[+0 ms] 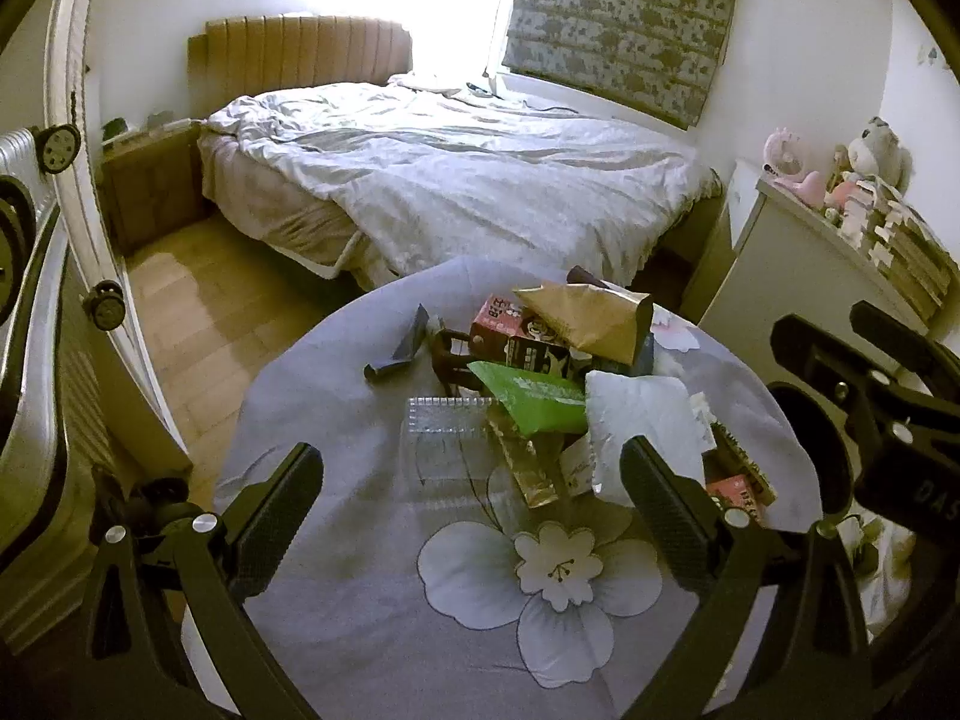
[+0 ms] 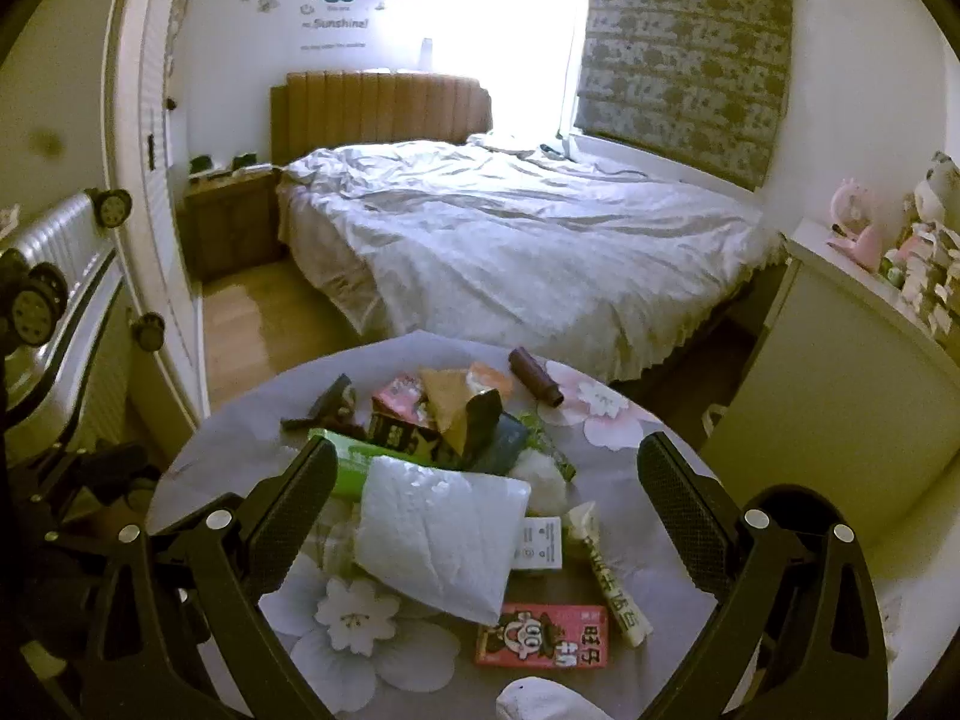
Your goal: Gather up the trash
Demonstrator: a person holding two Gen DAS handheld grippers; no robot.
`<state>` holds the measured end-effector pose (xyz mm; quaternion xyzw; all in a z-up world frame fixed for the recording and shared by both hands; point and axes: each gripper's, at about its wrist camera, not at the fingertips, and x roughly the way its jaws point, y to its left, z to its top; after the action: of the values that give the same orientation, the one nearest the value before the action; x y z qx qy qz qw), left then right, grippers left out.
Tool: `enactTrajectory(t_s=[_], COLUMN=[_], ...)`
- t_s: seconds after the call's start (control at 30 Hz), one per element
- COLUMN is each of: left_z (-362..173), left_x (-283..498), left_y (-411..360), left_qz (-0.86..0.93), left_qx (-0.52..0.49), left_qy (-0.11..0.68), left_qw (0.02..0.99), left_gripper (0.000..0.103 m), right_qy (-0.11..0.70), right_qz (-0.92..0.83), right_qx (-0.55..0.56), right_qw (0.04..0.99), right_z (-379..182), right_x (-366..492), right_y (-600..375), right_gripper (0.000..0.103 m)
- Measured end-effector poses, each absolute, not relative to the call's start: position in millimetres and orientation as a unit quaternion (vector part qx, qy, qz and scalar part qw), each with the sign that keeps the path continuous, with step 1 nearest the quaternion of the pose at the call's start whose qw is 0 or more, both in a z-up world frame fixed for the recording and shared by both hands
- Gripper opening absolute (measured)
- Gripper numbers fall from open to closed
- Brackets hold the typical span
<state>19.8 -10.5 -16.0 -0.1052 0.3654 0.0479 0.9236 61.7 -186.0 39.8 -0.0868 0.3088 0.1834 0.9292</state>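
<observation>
A pile of trash lies on a round table covered by a grey flowered cloth. In the left wrist view the pile holds a clear plastic tray, a green packet, a white plastic bag, a tan bag and a dark tube. My left gripper hangs open above the table's near side, with nothing between its fingers. In the right wrist view the white bag lies between the open fingers of my right gripper. A red carton and a brown tube lie flat.
A bed with a rumpled white duvet stands beyond the table. A white cabinet with soft toys is at the right. A radiator and a door frame are at the left. Wooden floor runs between table and bed.
</observation>
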Motion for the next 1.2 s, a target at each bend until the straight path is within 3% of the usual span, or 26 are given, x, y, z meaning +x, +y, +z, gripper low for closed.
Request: enactTrajectory(t_s=[0.6,0.97,1.2], left_z=[-31,-76,-90], left_x=[30,50,72], left_y=[-2,55,58], left_qz=[0.042,0.009,-0.043], left_qx=[-0.114,-0.164,-0.161], left_qy=[0.386,0.435,0.442], left_qw=[0.914,0.885,0.881], left_gripper=[0.098,0.098,0.098], right_qy=[0.336,0.441,0.472], right_qz=[0.219,0.323,0.356], right_qx=[-0.071,0.151,0.064], right_qw=[0.914,0.823,0.804], right_z=[21,-12,-19], right_x=[82,170,199], right_y=[-194,-277,-242], right_gripper=[0.099,0.098,0.088])
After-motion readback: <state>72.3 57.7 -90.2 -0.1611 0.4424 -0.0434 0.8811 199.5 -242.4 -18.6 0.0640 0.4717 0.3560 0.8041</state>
